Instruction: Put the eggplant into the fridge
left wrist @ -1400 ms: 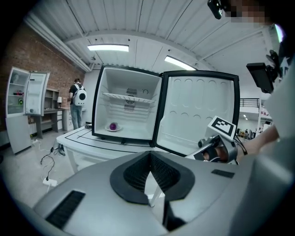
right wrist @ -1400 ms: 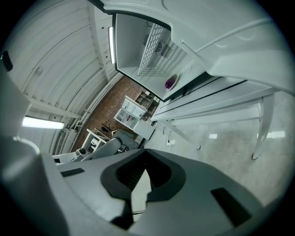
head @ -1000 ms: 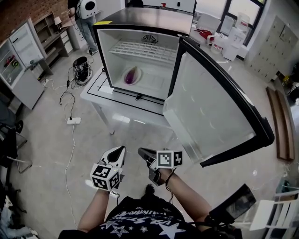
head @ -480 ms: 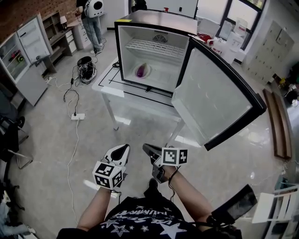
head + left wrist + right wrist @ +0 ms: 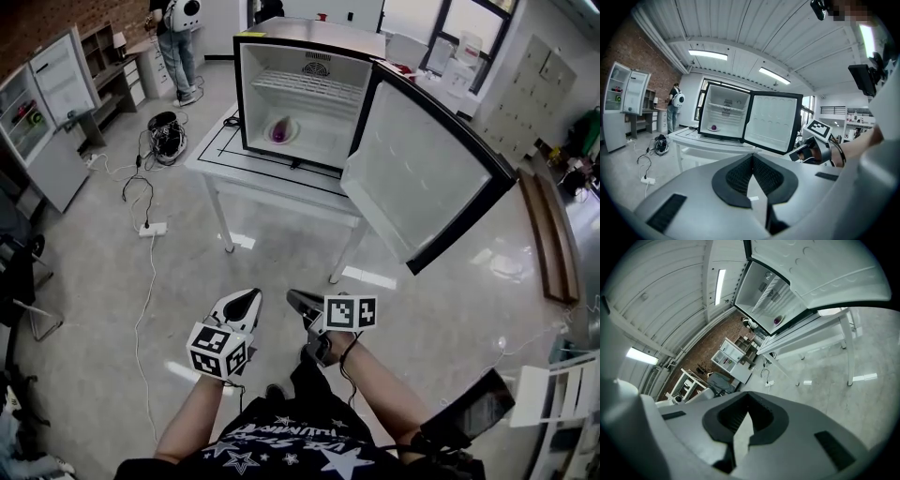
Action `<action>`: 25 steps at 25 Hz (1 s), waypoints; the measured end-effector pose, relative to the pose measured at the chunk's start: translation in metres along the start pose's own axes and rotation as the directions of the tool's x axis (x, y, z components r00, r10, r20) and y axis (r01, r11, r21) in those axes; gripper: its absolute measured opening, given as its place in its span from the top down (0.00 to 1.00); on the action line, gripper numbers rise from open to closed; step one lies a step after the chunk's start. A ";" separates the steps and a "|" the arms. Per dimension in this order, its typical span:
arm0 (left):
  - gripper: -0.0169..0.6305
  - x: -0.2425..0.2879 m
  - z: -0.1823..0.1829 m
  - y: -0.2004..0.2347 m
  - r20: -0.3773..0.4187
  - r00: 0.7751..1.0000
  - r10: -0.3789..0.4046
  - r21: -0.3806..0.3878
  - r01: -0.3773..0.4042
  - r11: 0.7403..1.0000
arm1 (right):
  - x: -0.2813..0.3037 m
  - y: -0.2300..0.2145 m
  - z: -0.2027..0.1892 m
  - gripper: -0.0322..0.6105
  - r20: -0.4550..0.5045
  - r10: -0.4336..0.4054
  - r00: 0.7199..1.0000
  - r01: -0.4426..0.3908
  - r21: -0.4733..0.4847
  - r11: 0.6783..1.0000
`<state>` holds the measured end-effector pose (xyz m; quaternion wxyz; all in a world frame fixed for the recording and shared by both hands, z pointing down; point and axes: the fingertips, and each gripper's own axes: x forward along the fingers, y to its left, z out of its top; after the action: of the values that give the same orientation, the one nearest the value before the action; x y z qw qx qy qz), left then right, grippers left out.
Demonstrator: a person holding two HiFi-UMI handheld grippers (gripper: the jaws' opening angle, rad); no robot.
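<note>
A wide grey floor is seen from above, and a white power strip with its cable is laid on it at the left. A black fridge with a white inside is placed on a white bench in the upper middle of the head view. Its door is swung fully open to the right, beyond the edge of the bench. A taller white fridge, also open, is seen by the brick wall at the far left, and a person with a white backpack is seen behind the bench.

The left tool and the right tool are held low and close to the body, side by side, well apart from the bench. In each tool's own view the jaws are seen pressed together at the tips, and nothing is gripped between them.

A small white plate is set on the bottom of the fridge, at its left side. The purple eggplant is laid on this plate, inside the fridge.
</note>
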<state>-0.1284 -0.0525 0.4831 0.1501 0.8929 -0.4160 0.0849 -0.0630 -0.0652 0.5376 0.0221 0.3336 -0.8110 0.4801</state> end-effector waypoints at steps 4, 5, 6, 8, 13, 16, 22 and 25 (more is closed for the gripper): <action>0.96 -0.015 -0.009 0.000 -0.009 1.000 -0.003 -0.001 0.003 1.000 | -0.003 0.011 -0.015 0.94 0.003 0.000 1.000 0.000 0.007 1.000; 0.96 -0.018 -0.012 0.000 -0.010 1.000 -0.001 -0.012 0.001 1.000 | -0.004 0.014 -0.021 0.94 -0.004 0.003 1.000 -0.003 0.013 1.000; 0.96 -0.020 -0.014 -0.001 -0.010 1.000 -0.001 -0.022 0.001 1.000 | -0.006 0.015 -0.027 0.94 -0.013 0.004 1.000 -0.003 0.018 1.000; 0.96 -0.021 -0.018 -0.005 -0.012 1.000 -0.005 -0.025 0.005 1.000 | -0.010 0.013 -0.033 0.94 -0.028 -0.005 1.000 0.005 0.018 1.000; 0.96 -0.015 -0.019 -0.016 -0.013 1.000 -0.006 -0.017 0.006 1.000 | -0.019 0.005 -0.028 0.94 -0.026 -0.012 1.000 0.012 0.010 1.000; 0.96 -0.009 -0.014 -0.021 -0.001 1.000 0.011 -0.010 -0.011 1.000 | -0.022 0.003 -0.021 0.94 -0.035 0.005 0.999 -0.005 -0.009 1.000; 0.96 0.008 -0.017 -0.038 -0.004 0.998 0.070 -0.035 -0.070 0.997 | -0.042 -0.014 -0.024 0.94 -0.088 0.044 0.995 -0.042 0.023 0.999; 0.96 0.016 -0.018 -0.054 -0.003 0.996 0.090 -0.039 -0.090 0.995 | -0.059 -0.032 -0.021 0.94 -0.104 0.027 0.994 -0.026 0.009 1.000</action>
<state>-0.0768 -0.0250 0.4935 0.1639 0.8701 -0.4571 0.0841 -0.0050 -0.0274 0.5525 0.0569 0.2972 -0.8114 0.5001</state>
